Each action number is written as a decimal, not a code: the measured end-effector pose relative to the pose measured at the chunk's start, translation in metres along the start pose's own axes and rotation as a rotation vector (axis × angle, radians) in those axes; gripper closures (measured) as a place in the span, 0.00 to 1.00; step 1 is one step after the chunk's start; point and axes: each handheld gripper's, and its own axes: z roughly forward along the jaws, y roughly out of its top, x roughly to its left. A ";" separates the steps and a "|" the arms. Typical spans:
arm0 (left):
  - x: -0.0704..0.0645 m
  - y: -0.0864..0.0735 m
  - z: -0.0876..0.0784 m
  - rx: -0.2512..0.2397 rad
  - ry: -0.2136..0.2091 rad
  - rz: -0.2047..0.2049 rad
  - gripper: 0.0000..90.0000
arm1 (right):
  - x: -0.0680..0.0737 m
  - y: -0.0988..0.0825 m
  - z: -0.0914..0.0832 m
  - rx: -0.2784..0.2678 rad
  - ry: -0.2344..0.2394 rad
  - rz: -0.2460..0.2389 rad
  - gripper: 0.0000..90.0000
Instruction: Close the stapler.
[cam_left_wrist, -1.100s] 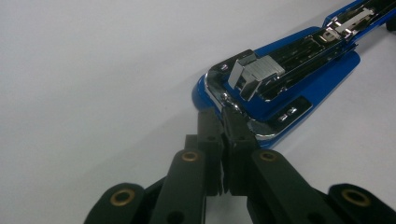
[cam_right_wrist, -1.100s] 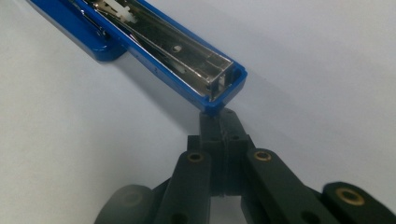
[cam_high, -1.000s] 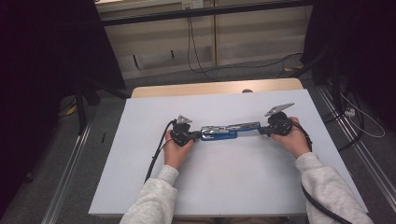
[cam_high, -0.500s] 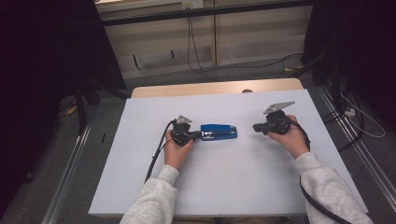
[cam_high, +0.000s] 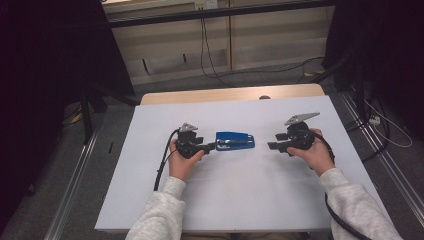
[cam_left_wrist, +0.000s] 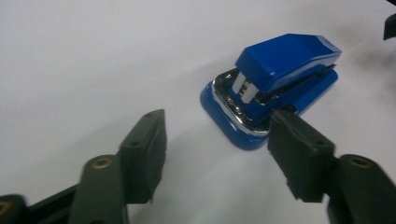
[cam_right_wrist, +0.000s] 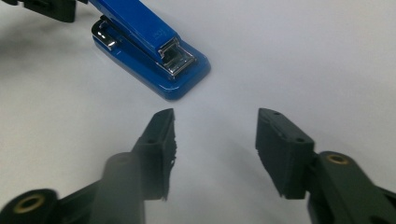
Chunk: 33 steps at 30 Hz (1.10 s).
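Observation:
A blue stapler (cam_high: 235, 141) with a chrome inner part lies flat in the middle of the white table (cam_high: 230, 200). My left gripper (cam_high: 212, 146) sits just off its left end. In the left gripper view the stapler (cam_left_wrist: 275, 84) lies just ahead of the left gripper (cam_left_wrist: 217, 135), beside the right jaw and not between the pads. Its jaws have just been opening and grip nothing. My right gripper (cam_high: 271, 146) stands a short gap to the right of the stapler (cam_right_wrist: 149, 46). The right gripper (cam_right_wrist: 217, 126) has also just been opening, with only bare table between its jaws.
The table's wooden far edge (cam_high: 230, 94) borders a floor with cables behind it. Metal rails (cam_high: 75, 195) run along both sides of the table. A cable (cam_high: 162, 167) trails from the left gripper toward the near edge.
A second ago both grippers reached the stapler's ends. The right gripper has since pulled back to the right, and both pairs of jaws now stand apart. The stapler lies free.

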 end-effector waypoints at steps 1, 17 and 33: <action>0.000 0.000 -0.003 -0.010 -0.010 -0.005 0.39 | 0.001 -0.001 -0.001 -0.005 0.002 0.001 0.44; 0.003 -0.005 -0.036 -0.043 -0.042 0.012 0.18 | 0.013 -0.019 -0.017 -0.004 0.002 0.017 0.20; 0.000 -0.013 -0.054 -0.050 -0.053 0.040 0.13 | 0.021 -0.031 -0.032 0.000 0.007 0.002 0.17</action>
